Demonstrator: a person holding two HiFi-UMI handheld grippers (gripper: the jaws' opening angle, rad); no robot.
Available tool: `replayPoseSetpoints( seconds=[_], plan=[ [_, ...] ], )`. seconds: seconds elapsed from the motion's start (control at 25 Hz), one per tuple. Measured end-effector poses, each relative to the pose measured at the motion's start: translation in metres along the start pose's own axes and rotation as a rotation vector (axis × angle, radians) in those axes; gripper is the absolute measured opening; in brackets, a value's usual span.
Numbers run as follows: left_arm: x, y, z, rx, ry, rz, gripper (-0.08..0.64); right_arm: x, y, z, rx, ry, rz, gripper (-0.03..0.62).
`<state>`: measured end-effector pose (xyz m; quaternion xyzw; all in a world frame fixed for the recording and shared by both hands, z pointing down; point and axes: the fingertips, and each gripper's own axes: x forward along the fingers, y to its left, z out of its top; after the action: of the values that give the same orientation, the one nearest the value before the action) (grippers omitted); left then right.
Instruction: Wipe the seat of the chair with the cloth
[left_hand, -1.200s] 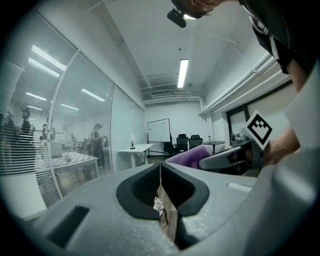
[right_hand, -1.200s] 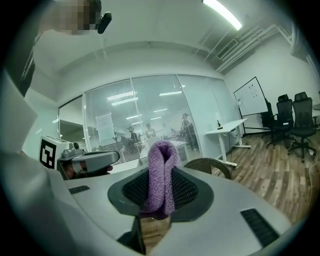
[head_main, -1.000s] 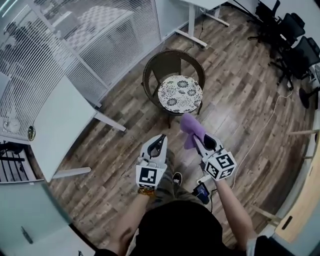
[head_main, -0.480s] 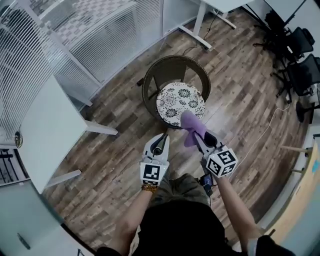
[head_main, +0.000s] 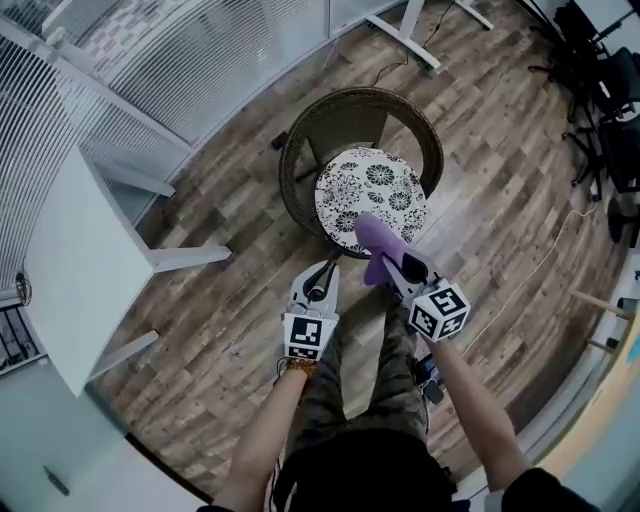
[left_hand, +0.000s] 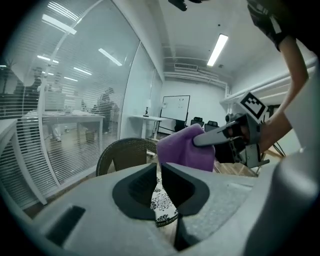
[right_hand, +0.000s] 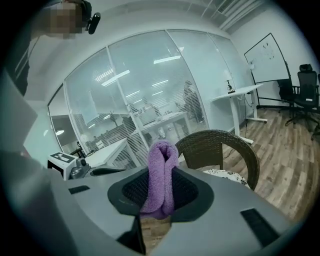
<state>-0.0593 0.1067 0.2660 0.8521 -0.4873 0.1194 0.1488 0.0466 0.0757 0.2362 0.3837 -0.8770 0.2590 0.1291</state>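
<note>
Wood-plank floor (head_main: 230, 310) with a wicker chair (head_main: 330, 128) and a white table (head_main: 75, 265) on it.

The cloth (head_main: 370, 238) is soft, nubby purple terry. The chair (head_main: 345, 125) is dark woven wicker, its seat (head_main: 375, 190) matt printed fabric. The left gripper (head_main: 324, 270) and right gripper (head_main: 386, 264) have smooth matt grey plastic shells

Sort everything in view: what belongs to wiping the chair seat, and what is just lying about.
Belongs to the job:
purple cloth, clamped in the right tool
wicker chair
patterned seat cushion

Just lying about:
left tool, shut and empty
white table
black office chairs
</note>
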Motion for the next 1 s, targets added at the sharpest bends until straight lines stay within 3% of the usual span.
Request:
replayPoseSetpoints(
  seconds=[0.28, 0.4, 0.52, 0.8, 1.0],
  plan=[
    [0.064, 0.028, -0.103, -0.071, 0.155, 0.043, 0.023, 0.074, -0.043, -0.072, 0.088, 0.043, 0.124, 0.100],
    [0.090, 0.043, -0.147, -0.154, 0.194, 0.076, 0.023, 0.102, -0.062, -0.101, 0.156, 0.050, 0.167, 0.100],
    [0.109, 0.052, -0.186, -0.236, 0.238, 0.098, 0.023, 0.127, -0.084, -0.128, 0.211, 0.059, 0.158, 0.100],
    [0.150, 0.056, -0.245, -0.100, 0.320, 0.036, 0.023, 0.172, -0.121, -0.190, 0.214, 0.155, 0.147, 0.100],
    [0.179, 0.072, -0.276, -0.133, 0.364, 0.051, 0.023, 0.195, -0.136, -0.227, 0.231, 0.229, 0.175, 0.100]
  ],
)
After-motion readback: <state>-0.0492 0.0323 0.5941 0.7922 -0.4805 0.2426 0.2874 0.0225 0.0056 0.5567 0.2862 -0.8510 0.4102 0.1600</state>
